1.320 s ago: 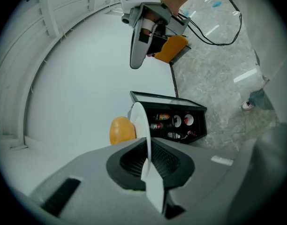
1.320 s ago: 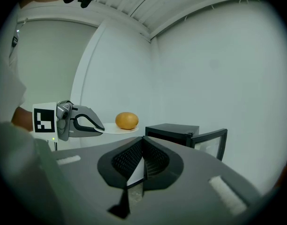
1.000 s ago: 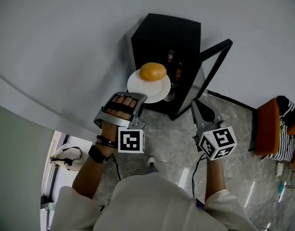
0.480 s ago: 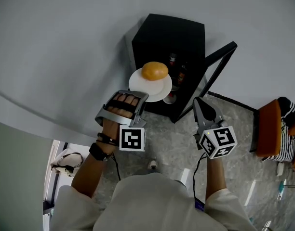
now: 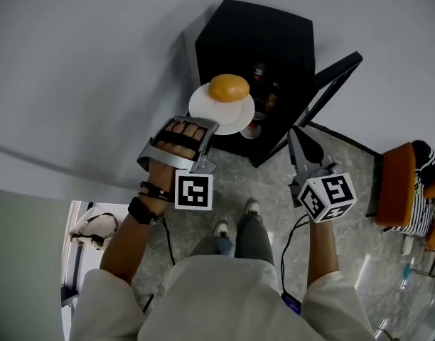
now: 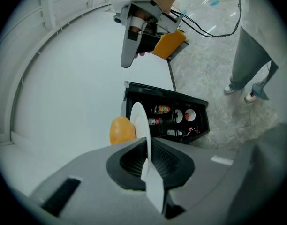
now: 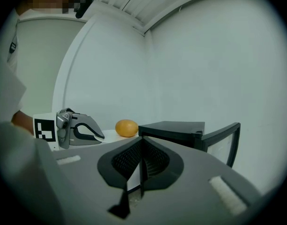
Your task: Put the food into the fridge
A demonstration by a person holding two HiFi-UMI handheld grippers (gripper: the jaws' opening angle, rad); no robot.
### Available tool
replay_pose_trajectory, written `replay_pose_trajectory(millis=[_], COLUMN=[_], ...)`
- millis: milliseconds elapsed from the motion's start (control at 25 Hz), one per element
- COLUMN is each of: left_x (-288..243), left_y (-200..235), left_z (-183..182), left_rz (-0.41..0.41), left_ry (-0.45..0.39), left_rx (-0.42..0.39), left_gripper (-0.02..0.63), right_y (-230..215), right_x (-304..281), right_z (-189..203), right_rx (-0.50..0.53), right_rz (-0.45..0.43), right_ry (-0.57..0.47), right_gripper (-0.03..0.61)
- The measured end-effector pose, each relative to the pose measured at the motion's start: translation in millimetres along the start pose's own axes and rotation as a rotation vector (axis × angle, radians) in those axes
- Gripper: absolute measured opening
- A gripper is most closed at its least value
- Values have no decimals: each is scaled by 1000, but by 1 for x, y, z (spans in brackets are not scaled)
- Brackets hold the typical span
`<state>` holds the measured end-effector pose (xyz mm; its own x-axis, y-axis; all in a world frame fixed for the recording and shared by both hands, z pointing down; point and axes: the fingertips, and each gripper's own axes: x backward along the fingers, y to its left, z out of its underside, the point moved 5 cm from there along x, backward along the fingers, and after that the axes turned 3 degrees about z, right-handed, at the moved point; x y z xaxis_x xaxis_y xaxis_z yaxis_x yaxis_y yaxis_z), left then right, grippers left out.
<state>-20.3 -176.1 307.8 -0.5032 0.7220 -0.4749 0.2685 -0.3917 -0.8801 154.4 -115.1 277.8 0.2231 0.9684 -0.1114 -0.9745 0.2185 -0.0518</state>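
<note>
A white plate (image 5: 221, 112) carries a round orange bun (image 5: 229, 88). My left gripper (image 5: 205, 142) is shut on the plate's near rim and holds it level in front of the black mini fridge (image 5: 256, 38). The fridge door (image 5: 328, 94) stands open to the right. In the left gripper view the plate (image 6: 138, 118) is edge-on between the pads, with the bun (image 6: 122, 131) to its left and the fridge (image 6: 134, 90) beyond. My right gripper (image 5: 301, 142) hangs shut and empty near the door's lower edge. In the right gripper view the bun (image 7: 126, 128) and fridge (image 7: 174, 129) are ahead.
Bottles and cans (image 6: 162, 109) stand on the fridge shelves. An orange chair (image 5: 395, 187) with a striped cloth (image 5: 422, 208) stands at the right on the grey stone floor. A white wall runs behind the fridge. A bag (image 5: 95, 227) lies at the lower left.
Both grippers have crept forward toward the fridge, the plate staying level with the bun on it. The person's legs and shoes have come into view below.
</note>
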Motion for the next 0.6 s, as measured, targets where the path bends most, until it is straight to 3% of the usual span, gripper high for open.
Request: replay_pose_trajectory(millis=[200, 600], left_x=[-28, -113], left_y=[-19, -57], left_z=[4, 14], left_rz=[23, -9], left_ry=[4, 46], left_rx=[11, 8], left_gripper=[18, 18], right_y=[-11, -45], right_x=[-20, -74], right_z=[19, 87], right_rx=[-56, -58], right_rz=[-56, -129], right_ry=[-47, -59], right_gripper=[-3, -3])
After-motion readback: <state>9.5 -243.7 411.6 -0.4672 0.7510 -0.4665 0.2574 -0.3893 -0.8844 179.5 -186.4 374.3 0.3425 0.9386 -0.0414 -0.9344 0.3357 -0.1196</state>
